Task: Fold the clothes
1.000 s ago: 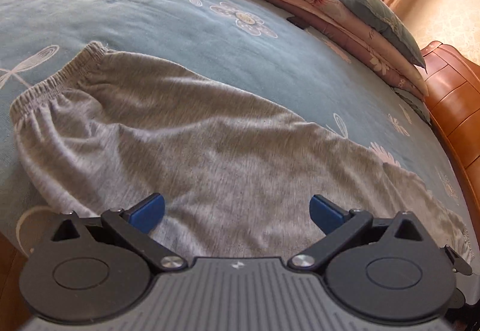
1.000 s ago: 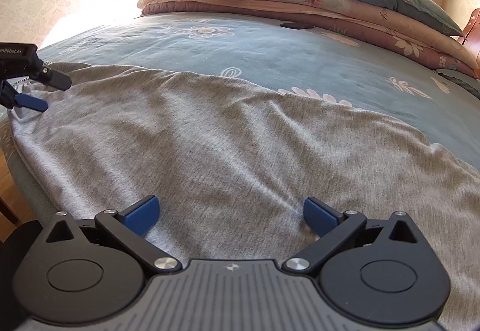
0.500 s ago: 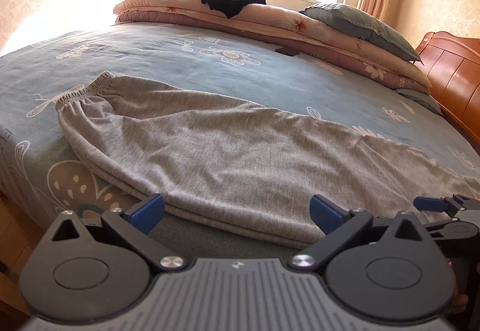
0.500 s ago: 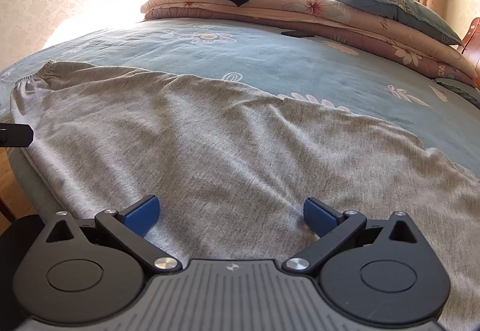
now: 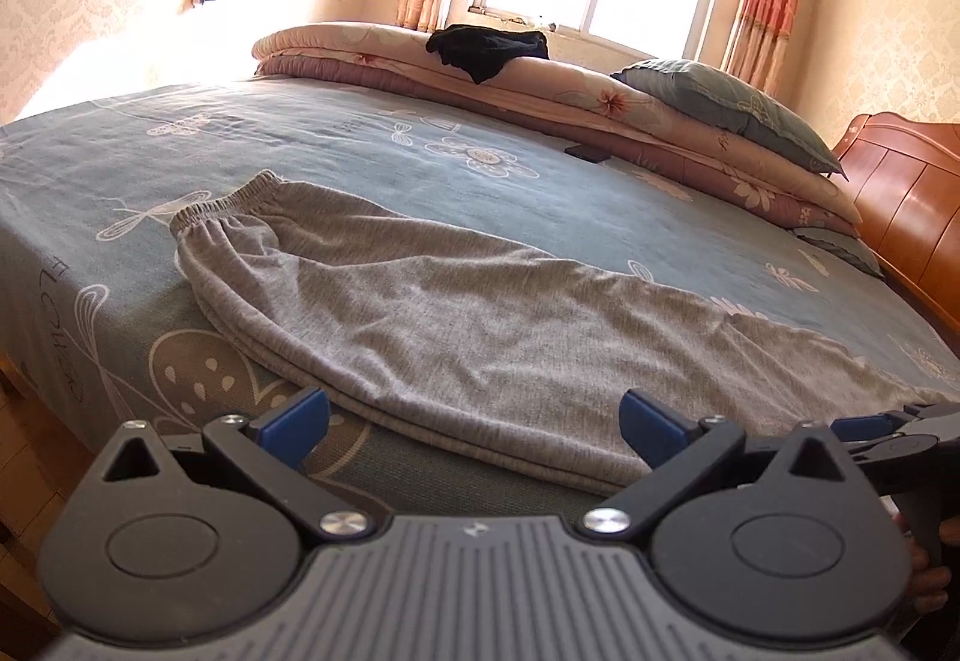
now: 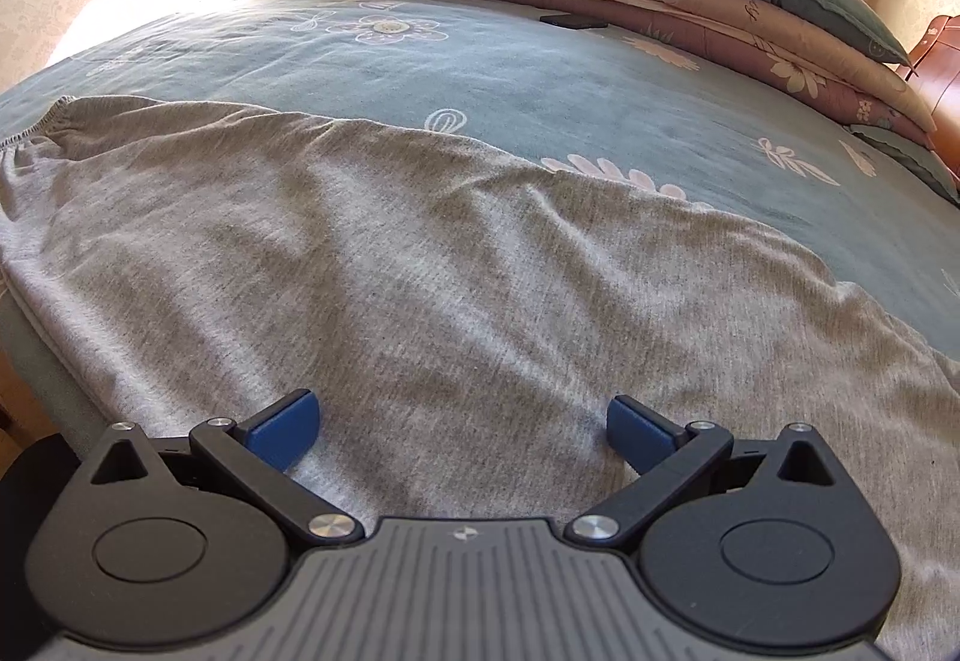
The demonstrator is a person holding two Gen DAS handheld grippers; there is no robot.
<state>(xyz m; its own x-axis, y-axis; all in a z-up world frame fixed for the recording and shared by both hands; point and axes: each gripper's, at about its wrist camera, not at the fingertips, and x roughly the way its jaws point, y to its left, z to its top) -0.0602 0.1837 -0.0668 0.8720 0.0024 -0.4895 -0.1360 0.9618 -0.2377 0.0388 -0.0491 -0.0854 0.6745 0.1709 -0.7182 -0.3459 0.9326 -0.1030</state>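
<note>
Grey sweatpants (image 5: 456, 313) lie folded lengthwise along the near edge of the bed, elastic waistband (image 5: 222, 217) at the left. My left gripper (image 5: 474, 421) is open and empty, held back off the bed's edge in front of the pants. My right gripper (image 6: 462, 427) is open and empty, low over the grey fabric (image 6: 420, 265). The right gripper also shows at the right edge of the left wrist view (image 5: 888, 424).
The bed has a teal flowered sheet (image 5: 372, 139). Folded quilts (image 5: 600, 91), a pillow (image 5: 720, 109) and a black garment (image 5: 486, 49) lie along the far side. A dark phone (image 5: 588, 152) lies on the sheet. A wooden headboard (image 5: 900, 205) stands at right.
My left gripper has pulled back and up from over the pants to beyond the bed's edge, so it sees the whole garment. The right gripper has hardly moved. Both stayed open.
</note>
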